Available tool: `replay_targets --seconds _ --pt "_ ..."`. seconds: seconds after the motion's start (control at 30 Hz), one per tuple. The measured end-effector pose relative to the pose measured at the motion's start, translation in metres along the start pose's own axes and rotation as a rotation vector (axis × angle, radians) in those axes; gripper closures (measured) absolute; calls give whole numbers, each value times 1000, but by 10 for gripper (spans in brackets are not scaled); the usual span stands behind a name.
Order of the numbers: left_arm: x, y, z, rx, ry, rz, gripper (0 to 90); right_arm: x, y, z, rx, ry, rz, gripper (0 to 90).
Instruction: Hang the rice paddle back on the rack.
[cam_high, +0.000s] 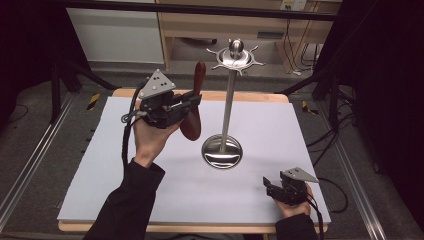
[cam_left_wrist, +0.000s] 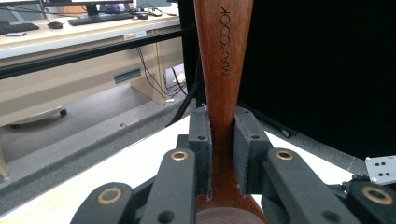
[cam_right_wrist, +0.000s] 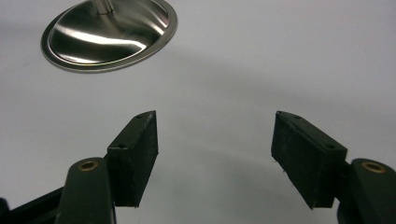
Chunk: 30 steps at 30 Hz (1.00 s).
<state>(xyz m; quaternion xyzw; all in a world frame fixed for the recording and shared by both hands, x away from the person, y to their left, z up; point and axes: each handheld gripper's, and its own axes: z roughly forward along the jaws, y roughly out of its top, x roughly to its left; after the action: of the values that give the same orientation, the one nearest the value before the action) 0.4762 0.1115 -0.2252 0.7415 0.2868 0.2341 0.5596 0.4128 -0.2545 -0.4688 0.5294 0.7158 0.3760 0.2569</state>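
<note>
A dark wooden spoon (cam_high: 195, 107) is held upright above the white table, bowl down and handle up. My left gripper (cam_high: 186, 102) is shut on its neck. In the left gripper view the pads (cam_left_wrist: 200, 149) press both sides of the spoon (cam_left_wrist: 223, 70), which carries the word MAXCOOK. A steel utensil stand (cam_high: 228, 100) with a hooked top ring (cam_high: 236, 59) and a round base (cam_high: 222, 151) rises just right of the spoon. My right gripper (cam_high: 266, 184) rests low near the table's front right, open with nothing between its jaws. The right gripper view shows that gripper (cam_right_wrist: 215, 154) over bare table, the stand's base (cam_right_wrist: 109, 32) beyond.
The white mat (cam_high: 150, 170) covers a wooden table (cam_high: 200, 95). Black frame legs (cam_high: 55, 90) and cables (cam_high: 330, 135) stand on the floor around it. Desks and cabinets (cam_high: 225, 25) lie behind.
</note>
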Motion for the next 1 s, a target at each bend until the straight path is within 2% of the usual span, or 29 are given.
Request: replay_targets --seconds 0.53,1.0 --pt "-2 6 7 14 6 22 780 0 0 0 0 1 -1 319" --pt "-1 7 17 40 2 15 780 0 0 0 0 2 0 319"
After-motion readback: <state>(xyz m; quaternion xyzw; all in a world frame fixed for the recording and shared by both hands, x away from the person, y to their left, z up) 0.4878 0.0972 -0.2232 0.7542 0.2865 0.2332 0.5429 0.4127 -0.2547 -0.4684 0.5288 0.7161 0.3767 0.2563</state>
